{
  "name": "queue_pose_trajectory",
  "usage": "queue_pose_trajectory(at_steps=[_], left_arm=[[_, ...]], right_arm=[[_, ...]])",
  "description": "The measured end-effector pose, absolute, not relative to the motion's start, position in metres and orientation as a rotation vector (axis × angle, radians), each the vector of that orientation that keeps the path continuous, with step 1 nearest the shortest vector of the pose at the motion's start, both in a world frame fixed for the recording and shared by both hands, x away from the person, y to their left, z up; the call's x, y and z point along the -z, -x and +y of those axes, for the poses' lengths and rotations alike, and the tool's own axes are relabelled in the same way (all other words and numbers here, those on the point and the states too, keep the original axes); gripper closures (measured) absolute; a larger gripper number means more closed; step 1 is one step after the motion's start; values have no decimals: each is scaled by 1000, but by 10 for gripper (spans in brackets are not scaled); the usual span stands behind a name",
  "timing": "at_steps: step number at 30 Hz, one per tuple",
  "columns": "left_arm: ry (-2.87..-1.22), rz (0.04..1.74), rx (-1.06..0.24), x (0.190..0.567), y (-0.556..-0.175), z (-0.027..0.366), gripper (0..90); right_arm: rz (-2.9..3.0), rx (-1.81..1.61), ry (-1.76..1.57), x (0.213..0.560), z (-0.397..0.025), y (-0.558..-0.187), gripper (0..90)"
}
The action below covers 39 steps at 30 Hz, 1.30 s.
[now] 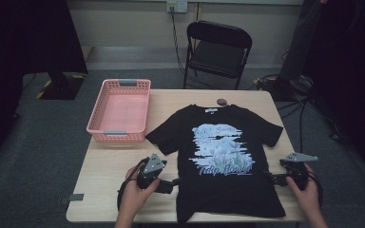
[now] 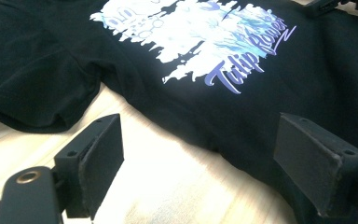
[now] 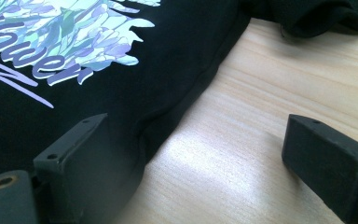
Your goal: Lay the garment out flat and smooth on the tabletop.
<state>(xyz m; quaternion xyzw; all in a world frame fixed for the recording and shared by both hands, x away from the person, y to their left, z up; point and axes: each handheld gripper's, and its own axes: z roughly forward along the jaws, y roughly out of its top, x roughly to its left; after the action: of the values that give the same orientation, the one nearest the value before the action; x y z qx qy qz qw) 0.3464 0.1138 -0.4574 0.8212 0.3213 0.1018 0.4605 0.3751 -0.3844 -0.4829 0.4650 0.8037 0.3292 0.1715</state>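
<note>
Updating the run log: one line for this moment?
left gripper: open, at shirt's side edge | right gripper: open, at opposite edge | black T-shirt: flat, ungrasped | pink basket: empty

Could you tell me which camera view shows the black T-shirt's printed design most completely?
The high view: the whole print on the T-shirt is visible. The left gripper view shows most of it obliquely; the right gripper view shows one corner.

A pink plastic basket sits on the wooden table at upper left of the tabletop, its long side running away from the viewer. A small dark round object lies near the table's far edge, centre frame. A black folding chair stands beyond the table at top centre. Cables trail across the grey floor at right.
</note>
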Motion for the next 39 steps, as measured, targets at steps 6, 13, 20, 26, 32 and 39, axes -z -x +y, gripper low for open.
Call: queue_pose_trajectory(at_steps=[6,13,20,26,32,39], left_arm=[[-2030,793,-258,458,-348,118,159],[-2022,806,-259,459,-348,125,159],[-2010,821,-265,459,-349,133,159],[-2016,828,-282,460,-349,139,159],[-2008,843,-291,460,-349,145,159],[-2006,854,-297,462,-349,151,159]], right_arm=[[2282,-935,-1320,483,-384,-375,76],[2282,-935,-1320,483,-384,-375,76],[2282,-935,-1320,483,-384,-375,76],[2282,-935,-1320,483,-384,-375,76],[2282,-935,-1320,483,-384,-375,76],[2282,-934,-1320,483,-384,-375,76]])
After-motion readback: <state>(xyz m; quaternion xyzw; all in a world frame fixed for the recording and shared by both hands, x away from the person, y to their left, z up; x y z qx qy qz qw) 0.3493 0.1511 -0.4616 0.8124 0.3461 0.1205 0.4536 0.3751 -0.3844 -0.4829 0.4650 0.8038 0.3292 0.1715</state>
